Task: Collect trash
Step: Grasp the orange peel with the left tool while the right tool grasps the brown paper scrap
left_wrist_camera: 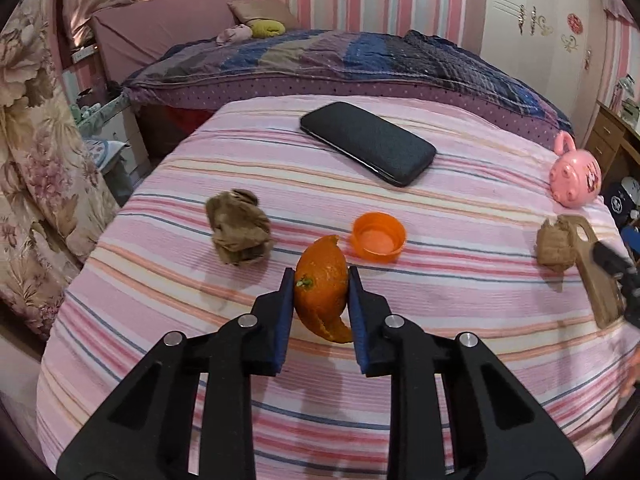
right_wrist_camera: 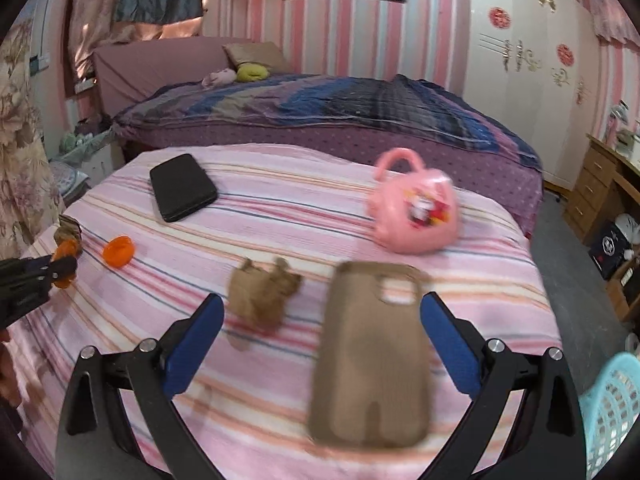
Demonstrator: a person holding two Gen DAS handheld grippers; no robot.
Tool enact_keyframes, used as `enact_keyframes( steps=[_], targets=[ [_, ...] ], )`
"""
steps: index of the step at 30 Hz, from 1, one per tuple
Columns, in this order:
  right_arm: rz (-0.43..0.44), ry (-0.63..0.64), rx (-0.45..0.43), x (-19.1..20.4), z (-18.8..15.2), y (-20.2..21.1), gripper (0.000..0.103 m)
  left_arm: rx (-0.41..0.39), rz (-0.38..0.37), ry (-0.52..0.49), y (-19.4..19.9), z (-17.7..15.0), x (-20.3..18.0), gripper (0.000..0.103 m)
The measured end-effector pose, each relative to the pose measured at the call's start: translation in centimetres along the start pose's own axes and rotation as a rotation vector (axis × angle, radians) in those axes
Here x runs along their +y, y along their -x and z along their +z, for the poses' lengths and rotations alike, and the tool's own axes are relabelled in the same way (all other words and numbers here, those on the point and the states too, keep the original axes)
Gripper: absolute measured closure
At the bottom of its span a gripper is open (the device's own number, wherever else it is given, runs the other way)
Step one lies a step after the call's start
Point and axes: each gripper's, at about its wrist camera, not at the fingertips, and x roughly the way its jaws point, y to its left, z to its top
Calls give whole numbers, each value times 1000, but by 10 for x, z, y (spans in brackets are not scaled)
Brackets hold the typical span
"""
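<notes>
In the left wrist view, a curled piece of orange peel (left_wrist_camera: 322, 286) with a green stem stub is seen pinched between the two blue-padded fingers of the left gripper (left_wrist_camera: 321, 280), which are pressed against its sides. Whether the peel is lifted off the pink striped cloth (left_wrist_camera: 460, 184) cannot be told. Just beyond the peel an orange plastic cap (left_wrist_camera: 378, 240) is seen lying open side up on the cloth. To the left of it a crumpled brown paper wad (left_wrist_camera: 239, 227) rests on the cloth, apart from the gripper. Farther back a black rectangular phone-shaped case (left_wrist_camera: 368, 143) is laid flat. At the right edge a pink plastic toy bag with a handle (left_wrist_camera: 575, 178) is seen, with a second crumpled brown paper ball (left_wrist_camera: 554, 246) near it.

In the right wrist view, the right gripper (right_wrist_camera: 322, 312) is seen with its blue fingers spread wide. Between them a tan ribbed phone cover (right_wrist_camera: 370, 356) appears, blurred, closer to the right-hand finger; whether it touches either finger cannot be told. The second crumpled brown paper ball (right_wrist_camera: 262, 294) lies on the cloth (right_wrist_camera: 280, 208) to the left of the cover, nearer the left-hand finger. The pink toy bag (right_wrist_camera: 414, 206) stands beyond. A light blue plastic basket (right_wrist_camera: 610, 408) is visible at the lower right, beside the cloth-covered surface.
</notes>
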Motion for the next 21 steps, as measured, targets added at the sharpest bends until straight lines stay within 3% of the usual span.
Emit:
enact_keyframes(
  steps=[3,5,9,11,16,21],
  targets=[
    [-3,58,52,18,4,-22,10,-21,3,21,8,4,7,79],
    [-2,75,89,24,8,-33,26,-34,5,26,12,6,9,79],
    [39,78,136,30,14,-43,43,-36,3,34,13,7,9,79],
    [50,96,141,33,15,-41,60,-39,0,33,15,7,8,79],
    [28,104,97,27,7,-19,72,-59,-15,16,26,7,0,79],
    [-7,89,56,8,-3,15,72,-74,-28,8,41,0,-8,79]
  ],
)
